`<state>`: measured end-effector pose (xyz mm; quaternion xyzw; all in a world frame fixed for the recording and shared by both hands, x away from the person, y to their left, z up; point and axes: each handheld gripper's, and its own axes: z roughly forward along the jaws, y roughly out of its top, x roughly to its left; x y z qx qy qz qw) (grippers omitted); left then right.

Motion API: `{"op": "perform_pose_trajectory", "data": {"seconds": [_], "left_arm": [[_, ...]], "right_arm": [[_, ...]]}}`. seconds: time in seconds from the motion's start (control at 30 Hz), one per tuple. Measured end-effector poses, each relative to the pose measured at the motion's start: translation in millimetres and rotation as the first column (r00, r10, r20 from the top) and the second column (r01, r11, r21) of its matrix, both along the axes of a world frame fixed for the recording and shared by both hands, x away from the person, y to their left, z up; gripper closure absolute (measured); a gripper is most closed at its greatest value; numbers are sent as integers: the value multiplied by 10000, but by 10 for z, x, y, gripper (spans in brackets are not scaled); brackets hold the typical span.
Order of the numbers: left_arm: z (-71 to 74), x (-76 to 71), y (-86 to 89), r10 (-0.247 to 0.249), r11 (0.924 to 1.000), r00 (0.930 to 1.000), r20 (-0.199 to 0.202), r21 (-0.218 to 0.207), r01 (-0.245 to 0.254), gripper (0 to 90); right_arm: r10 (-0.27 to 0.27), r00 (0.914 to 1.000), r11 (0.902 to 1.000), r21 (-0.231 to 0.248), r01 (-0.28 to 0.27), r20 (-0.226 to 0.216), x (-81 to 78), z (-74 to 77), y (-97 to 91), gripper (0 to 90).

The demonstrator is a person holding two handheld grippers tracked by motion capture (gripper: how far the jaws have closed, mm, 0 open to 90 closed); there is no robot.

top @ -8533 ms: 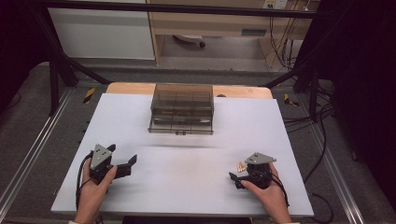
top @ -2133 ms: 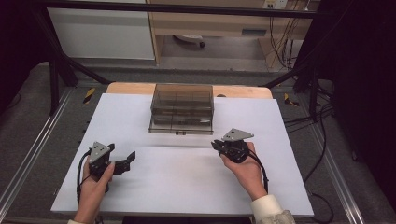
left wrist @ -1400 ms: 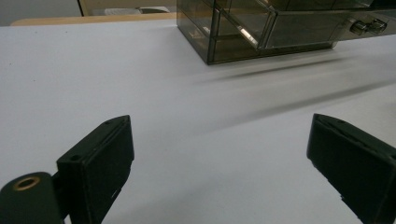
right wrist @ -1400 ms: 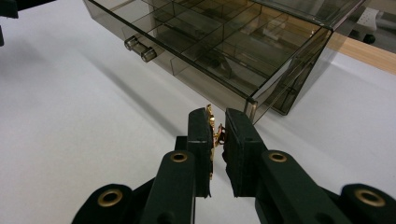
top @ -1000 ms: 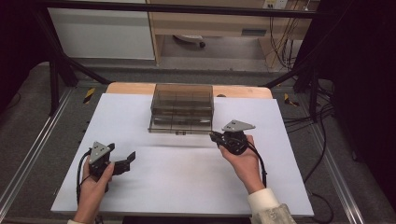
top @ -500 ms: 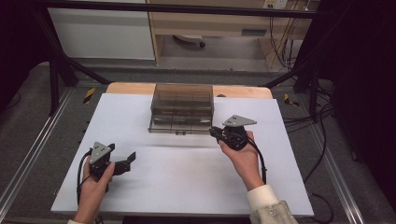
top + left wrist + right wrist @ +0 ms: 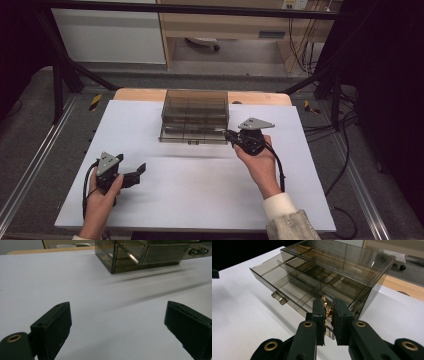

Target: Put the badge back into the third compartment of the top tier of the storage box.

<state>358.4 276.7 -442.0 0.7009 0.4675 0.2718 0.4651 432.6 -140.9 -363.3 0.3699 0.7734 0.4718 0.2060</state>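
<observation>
High view: the right tongs (image 7: 231, 136) sit at the right front corner of the smoky drawer box (image 7: 195, 115) on the desk (image 7: 200, 185); the box's long axis runs across the desk, its open drawer (image 7: 192, 134) facing the person. The left tongs (image 7: 139, 171) gape wide, well apart from the box.

Left gripper view: the left tongs (image 7: 117, 330) stand wide over bare desk.

Right gripper view: the right tongs (image 7: 329, 315) are narrow, pinching a small gold piece (image 7: 326, 311) standing upright above the drawer's near corner.

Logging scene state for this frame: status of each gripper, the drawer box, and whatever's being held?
Left gripper: open, empty, low over the table.
Right gripper: shut on a small gold item, at the open drawer.
Drawer box: upright, lowest drawer pulled out, compartments look empty.
</observation>
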Motion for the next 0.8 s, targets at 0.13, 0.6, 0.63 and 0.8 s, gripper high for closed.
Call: {"op": "perform_pose_trajectory", "data": {"seconds": [0.13,0.6,0.63,0.8], "left_arm": [[0,3,2,4,10000,10000,69,91,-5,72],[-5,1,-2,-29,9999,10000,13,98,29,72],[-5,1,-2,-29,9999,10000,13,98,29,72],[-5,7,1,-15,9999,10000,22,116,14,72]], "right_arm": [[-46,10000,10000,32,46,-26,34,-6,16,809],[-191,9998,9998,35,191,78,193,106,42,809],[-191,9998,9998,35,191,78,193,106,42,809],[-200,9997,9998,65,200,140,246,134,60,810]]}}
